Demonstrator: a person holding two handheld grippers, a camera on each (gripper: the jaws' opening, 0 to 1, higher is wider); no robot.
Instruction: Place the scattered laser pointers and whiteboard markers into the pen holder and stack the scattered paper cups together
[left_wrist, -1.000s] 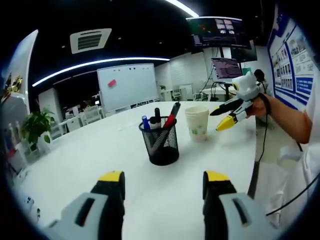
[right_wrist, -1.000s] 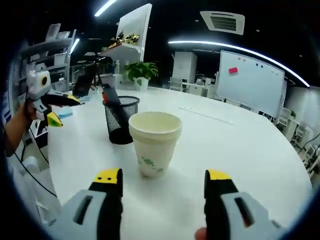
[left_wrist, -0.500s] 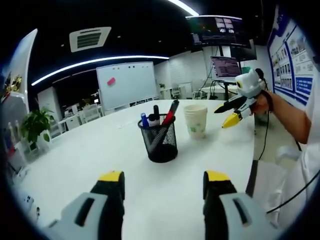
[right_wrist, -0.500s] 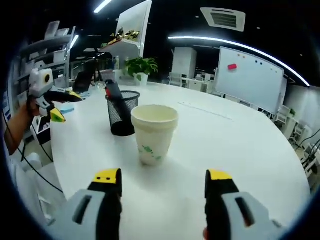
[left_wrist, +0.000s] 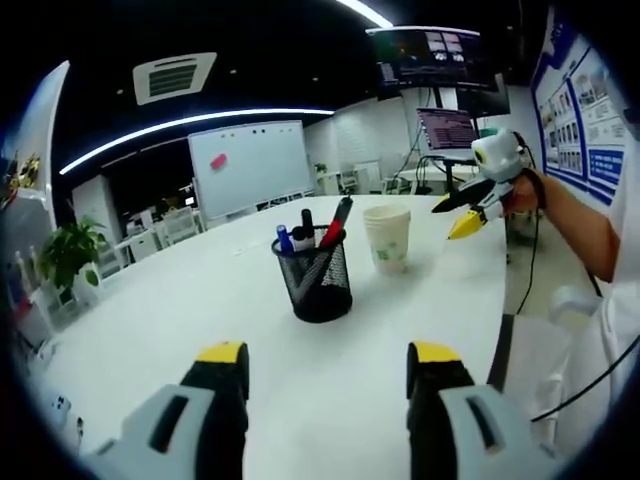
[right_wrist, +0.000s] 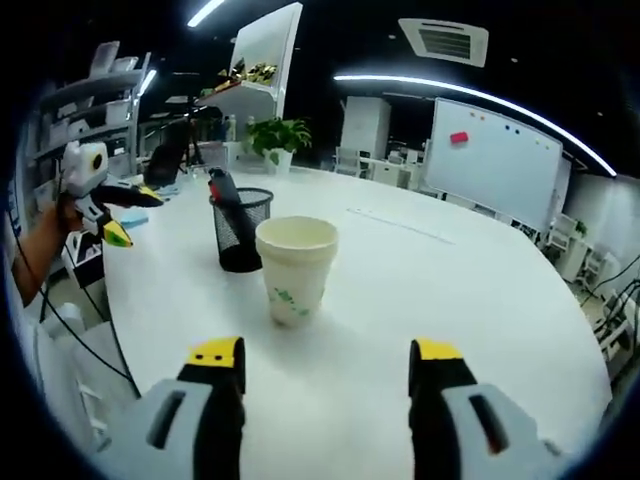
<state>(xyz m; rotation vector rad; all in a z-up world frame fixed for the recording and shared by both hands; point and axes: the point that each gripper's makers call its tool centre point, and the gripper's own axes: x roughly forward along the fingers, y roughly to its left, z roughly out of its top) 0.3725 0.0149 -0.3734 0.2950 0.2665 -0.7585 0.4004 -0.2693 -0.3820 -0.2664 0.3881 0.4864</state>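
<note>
Hovering wide open, empty: left gripper (left_wrist: 325, 368); right gripper (right_wrist: 327, 365) (likewise).

Two grey jaw arms with yellow-capped black tips on the left hand-held gripper (left_wrist: 325, 365); same grey, black and yellow on the right hand-held gripper (right_wrist: 325, 365). From the side: white rounded housing, black jaws ending in yellow points, thin black cable (left_wrist: 527, 275) hanging below. White short sleeve (left_wrist: 625, 215) on the person's arm.
</note>
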